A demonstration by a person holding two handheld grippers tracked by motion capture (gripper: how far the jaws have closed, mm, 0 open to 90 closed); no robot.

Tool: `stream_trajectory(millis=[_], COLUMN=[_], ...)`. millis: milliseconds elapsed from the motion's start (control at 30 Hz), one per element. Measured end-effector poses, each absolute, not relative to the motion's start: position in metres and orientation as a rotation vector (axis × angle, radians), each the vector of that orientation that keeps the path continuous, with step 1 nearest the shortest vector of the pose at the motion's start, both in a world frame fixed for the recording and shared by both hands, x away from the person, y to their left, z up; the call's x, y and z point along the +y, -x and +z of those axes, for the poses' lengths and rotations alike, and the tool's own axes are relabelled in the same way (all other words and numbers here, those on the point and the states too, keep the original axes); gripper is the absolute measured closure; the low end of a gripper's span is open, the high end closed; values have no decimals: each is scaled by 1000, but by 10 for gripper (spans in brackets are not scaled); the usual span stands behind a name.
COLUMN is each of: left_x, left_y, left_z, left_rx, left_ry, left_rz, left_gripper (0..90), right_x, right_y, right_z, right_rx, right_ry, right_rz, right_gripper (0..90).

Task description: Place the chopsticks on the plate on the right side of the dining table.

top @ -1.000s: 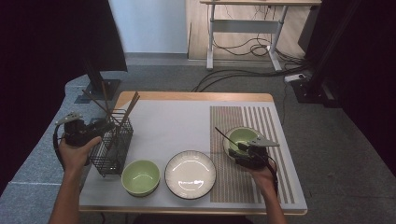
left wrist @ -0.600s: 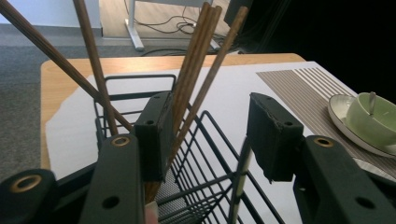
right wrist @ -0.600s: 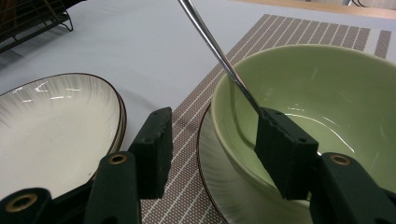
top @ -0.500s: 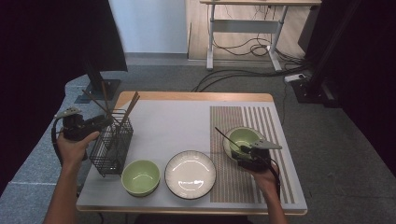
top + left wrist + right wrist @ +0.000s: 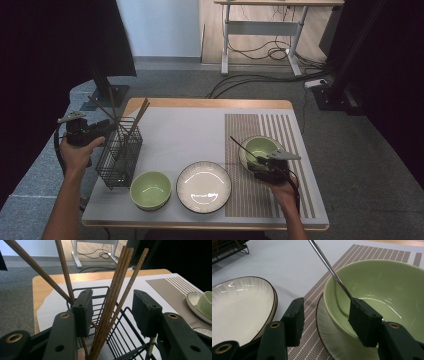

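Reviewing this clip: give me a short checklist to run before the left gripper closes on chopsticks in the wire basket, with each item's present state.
1. Left gripper jaws apart: ok, a wide gap shows between them.
2. Chopsticks between the jaws: ok, a bundle stands in the gap, no pad pressing on it.
3. Only the wanted sticks in the gap: cannot tell; two more chopsticks lean away beside the left-hand jaw.
4. Wire basket upright on the table: ok.
5. Basket rim out of the jaws' path: cannot tell, the rim wires run close under the pads.
6. Right gripper away from the basket: ok, it sits at the green bowl, jaws apart.
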State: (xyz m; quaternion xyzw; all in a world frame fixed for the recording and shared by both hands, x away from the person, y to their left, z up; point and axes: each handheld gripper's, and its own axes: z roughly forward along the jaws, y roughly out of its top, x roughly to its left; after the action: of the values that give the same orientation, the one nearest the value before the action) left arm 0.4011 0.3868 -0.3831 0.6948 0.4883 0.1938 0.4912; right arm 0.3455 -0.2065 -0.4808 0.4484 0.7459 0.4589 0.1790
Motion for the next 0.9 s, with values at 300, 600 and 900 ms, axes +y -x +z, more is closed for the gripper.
stream_trajectory(millis=[300, 600, 900], left_x=[387, 392, 392], left_y=[-411, -420, -431], left_z=[-388, -392, -393], left_rx=[1199, 1212, 1226], left_ry=[-1688, -1680, -1678], left_rz=[465, 485, 478], left_gripper=[513, 514, 513], right_x=[-207, -206, -207], right_y=[-346, -346, -346], right_z=[-482, -484, -483], right_rx=[2107, 2105, 2105], right_ry=[-1273, -1282, -1284], right_rz=[1291, 1282, 1278], right_gripper=[463, 464, 464])
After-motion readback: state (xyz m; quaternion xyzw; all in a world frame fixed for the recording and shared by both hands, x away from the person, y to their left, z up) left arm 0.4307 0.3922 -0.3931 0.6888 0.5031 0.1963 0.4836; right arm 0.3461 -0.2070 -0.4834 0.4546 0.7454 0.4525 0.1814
